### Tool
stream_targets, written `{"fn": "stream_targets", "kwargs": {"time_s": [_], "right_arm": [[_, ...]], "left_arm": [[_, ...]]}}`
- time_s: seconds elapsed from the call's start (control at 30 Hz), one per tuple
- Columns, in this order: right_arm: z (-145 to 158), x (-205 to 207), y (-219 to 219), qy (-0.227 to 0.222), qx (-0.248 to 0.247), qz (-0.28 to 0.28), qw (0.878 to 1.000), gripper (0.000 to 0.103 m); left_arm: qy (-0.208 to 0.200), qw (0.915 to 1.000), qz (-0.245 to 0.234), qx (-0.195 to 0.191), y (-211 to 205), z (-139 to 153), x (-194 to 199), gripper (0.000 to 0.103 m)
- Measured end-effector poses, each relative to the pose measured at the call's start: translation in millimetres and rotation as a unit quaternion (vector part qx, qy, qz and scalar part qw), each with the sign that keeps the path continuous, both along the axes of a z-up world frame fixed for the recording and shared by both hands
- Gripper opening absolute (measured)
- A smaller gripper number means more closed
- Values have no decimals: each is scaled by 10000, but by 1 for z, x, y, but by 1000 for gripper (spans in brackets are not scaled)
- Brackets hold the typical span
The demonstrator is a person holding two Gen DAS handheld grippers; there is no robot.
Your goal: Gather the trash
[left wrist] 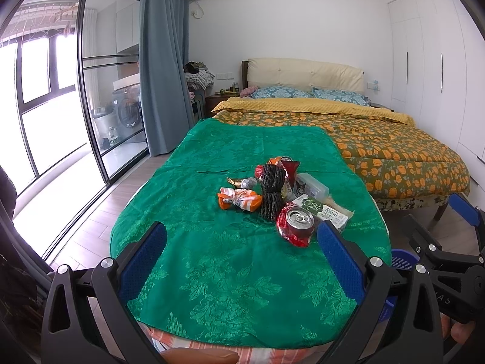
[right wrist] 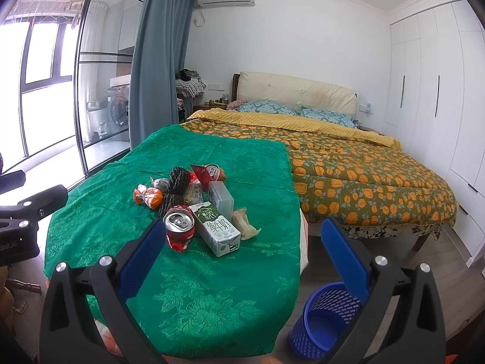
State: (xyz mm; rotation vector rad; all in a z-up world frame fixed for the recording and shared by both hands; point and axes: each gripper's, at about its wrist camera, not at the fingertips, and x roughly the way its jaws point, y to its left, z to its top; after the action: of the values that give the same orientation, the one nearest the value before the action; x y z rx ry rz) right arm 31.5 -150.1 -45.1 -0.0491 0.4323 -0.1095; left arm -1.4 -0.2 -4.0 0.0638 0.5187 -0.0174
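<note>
Left wrist view: the left gripper point(left wrist: 242, 264) hangs above the near end of the table point(left wrist: 212, 288), its blue pads spread wide with only green cloth between them; it holds nothing. The trash sits in one heap at the middle of the table, well ahead of the pads, evidently gathered there so each piece can be taken in turn. Nearest is a crushed red can point(left wrist: 295, 226), upright with its top facing the camera, just beside the right pad in the picture but apart from it. Behind it lie a bundle of dark rope point(left wrist: 271, 192), an orange wrapper point(left wrist: 239, 200) to the left, a milk carton point(left wrist: 322, 209) and a clear plastic box point(left wrist: 312, 186) to the right. The right gripper point(left wrist: 466, 242) shows at the right edge, with a blue basket point(left wrist: 400, 261) partly hidden behind the left one's frame. Right wrist view: the right gripper point(right wrist: 242, 257) is likewise fully open and empty, held near the table's right edge. The can point(right wrist: 179, 227) stands close to its left pad, the carton point(right wrist: 216, 232) lying on its side beside it. The basket point(right wrist: 321, 321) stands on the floor, near and right of the table, appearing empty; its place beside the table suits dropping pieces straight in. Judgement: nothing appears collected yet, and the can is the likeliest first pick.
</note>
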Motion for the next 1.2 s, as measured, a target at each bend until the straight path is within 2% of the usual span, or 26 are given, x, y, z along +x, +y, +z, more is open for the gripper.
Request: {"fn": "stream_targets", "kwargs": {"time_s": [1.2], "right_arm": [[5, -3, -5, -24, -6, -19, 10000, 98]], "left_arm": [[2, 10000, 9, 24, -2, -6, 3, 99]]}}
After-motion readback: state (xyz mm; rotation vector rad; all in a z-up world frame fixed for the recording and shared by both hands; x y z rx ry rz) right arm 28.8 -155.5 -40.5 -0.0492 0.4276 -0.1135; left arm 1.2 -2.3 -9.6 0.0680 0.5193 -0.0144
